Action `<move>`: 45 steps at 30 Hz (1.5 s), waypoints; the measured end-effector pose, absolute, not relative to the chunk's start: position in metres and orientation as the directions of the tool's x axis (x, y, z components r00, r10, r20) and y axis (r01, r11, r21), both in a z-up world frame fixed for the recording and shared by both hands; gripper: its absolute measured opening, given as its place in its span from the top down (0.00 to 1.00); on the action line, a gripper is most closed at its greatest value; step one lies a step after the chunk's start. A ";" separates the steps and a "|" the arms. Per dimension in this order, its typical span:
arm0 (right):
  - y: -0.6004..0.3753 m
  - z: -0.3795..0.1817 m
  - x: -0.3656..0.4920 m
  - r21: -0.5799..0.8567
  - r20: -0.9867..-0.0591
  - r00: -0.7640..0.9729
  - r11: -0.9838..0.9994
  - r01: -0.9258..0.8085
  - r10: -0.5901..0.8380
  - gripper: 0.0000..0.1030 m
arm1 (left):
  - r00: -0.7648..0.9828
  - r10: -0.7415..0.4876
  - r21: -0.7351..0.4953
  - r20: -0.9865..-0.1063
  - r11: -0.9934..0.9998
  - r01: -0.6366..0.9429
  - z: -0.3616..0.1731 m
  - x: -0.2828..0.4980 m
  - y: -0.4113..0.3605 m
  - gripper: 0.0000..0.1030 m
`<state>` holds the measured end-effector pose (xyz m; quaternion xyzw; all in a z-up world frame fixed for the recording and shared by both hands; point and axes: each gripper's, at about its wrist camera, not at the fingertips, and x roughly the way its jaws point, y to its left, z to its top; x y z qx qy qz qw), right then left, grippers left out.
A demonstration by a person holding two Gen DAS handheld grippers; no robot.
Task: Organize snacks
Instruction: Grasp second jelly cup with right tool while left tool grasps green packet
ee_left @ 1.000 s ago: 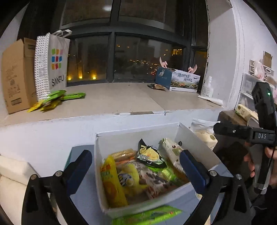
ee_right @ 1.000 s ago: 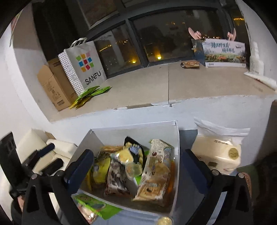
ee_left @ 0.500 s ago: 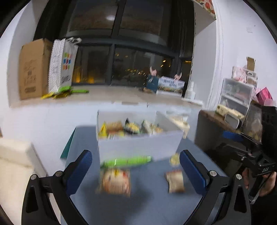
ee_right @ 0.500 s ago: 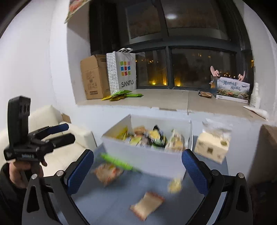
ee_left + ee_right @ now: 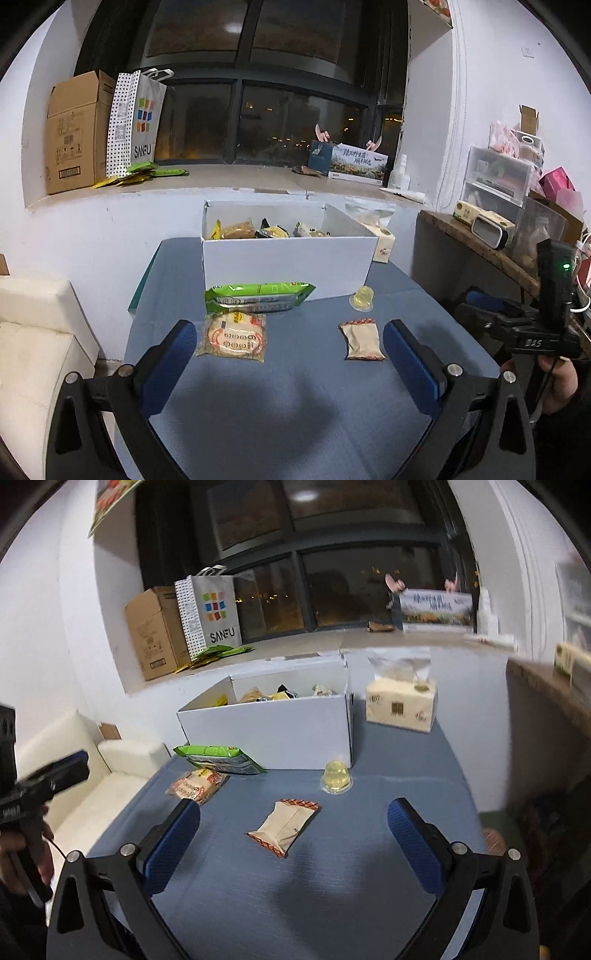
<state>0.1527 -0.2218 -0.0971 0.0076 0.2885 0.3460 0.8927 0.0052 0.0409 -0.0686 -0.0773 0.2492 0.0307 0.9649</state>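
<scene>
A white box [image 5: 288, 262] [image 5: 273, 734] holding several snacks stands at the back of the blue table [image 5: 295, 406] [image 5: 332, 886]. In front of it lie a long green packet [image 5: 258, 297] [image 5: 216, 760], a round cracker pack [image 5: 233, 336] [image 5: 197, 784], a small beige pouch [image 5: 361, 339] [image 5: 284, 825] and a yellow jelly cup [image 5: 362, 297] [image 5: 335, 776]. My left gripper [image 5: 288, 345] is open, held back above the near table, empty. Empty too, my right gripper [image 5: 293, 823] is open with the beige pouch lying between its fingers' lines, below them.
A tissue pack [image 5: 400, 703] stands right of the box. A cream sofa [image 5: 33, 332] sits left of the table, a wooden shelf with clutter [image 5: 491, 236] to the right. On the window sill are a cardboard box [image 5: 74, 133], a paper bag [image 5: 136, 122] and green packets [image 5: 140, 175].
Both grippers pulled back and up from over the white box to the table's near side. The loose snacks in front of the box came into view. Both stayed open.
</scene>
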 end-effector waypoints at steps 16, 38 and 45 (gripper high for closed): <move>-0.162 -0.132 0.245 0.114 -0.663 0.573 0.822 -0.558 0.481 0.00 | 0.860 0.024 -0.140 -0.510 0.984 -0.111 -0.079 0.005 0.043 0.00; -0.159 -0.166 0.287 0.173 -0.711 0.513 0.827 -0.535 0.481 0.65 | 0.813 -0.008 -0.050 -0.582 0.998 -0.026 -0.104 0.050 0.065 0.00; -0.191 -0.116 0.235 0.241 -0.583 0.544 0.768 -0.593 0.603 0.65 | 0.772 -0.040 0.234 -0.634 0.942 0.241 -0.108 0.118 0.053 0.00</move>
